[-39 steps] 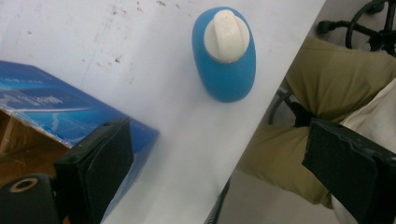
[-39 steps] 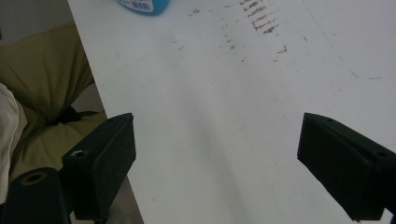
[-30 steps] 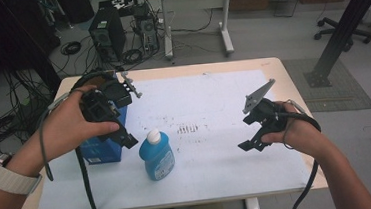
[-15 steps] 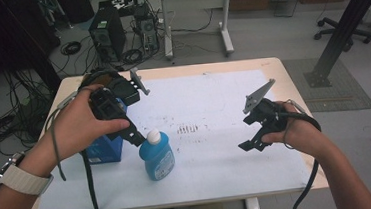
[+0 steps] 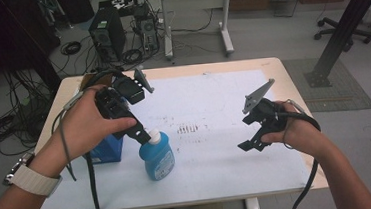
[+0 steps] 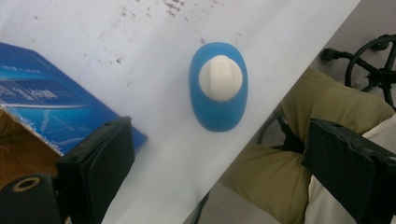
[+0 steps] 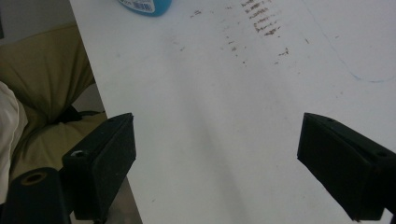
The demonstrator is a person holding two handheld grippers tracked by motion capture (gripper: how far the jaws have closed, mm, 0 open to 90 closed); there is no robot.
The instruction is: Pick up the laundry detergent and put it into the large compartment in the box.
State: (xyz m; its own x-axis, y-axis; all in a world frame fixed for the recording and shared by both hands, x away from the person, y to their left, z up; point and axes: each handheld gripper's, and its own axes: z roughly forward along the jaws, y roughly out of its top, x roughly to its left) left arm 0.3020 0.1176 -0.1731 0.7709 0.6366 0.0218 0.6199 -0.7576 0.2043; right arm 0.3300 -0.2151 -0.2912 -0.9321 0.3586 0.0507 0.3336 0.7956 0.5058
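A blue bottle (image 5: 157,159) with a white cap (image 5: 153,134) stands upright on the white sheet (image 5: 208,97) near the table's front left. My left gripper (image 5: 134,131) hovers just above and to the left of the cap. In the left gripper view I look straight down on the bottle (image 6: 217,114), and the left gripper (image 6: 224,172) is open, its jaws wide apart and nothing between them. My right gripper (image 5: 248,132) hangs over the sheet's right side, well away from the bottle. In the right gripper view the right gripper (image 7: 224,163) is open over bare sheet.
A blue box (image 5: 105,148) lies on the table directly left of the bottle, under my left hand; the box (image 6: 44,105) also shows beside the left jaw. Dark smudges (image 5: 189,129) mark the sheet's middle. The table's front edge (image 5: 181,203) runs close to the bottle.
My left gripper has moved right, from over the blue box to just above the bottle's cap. The right gripper and the bottle have stayed put.
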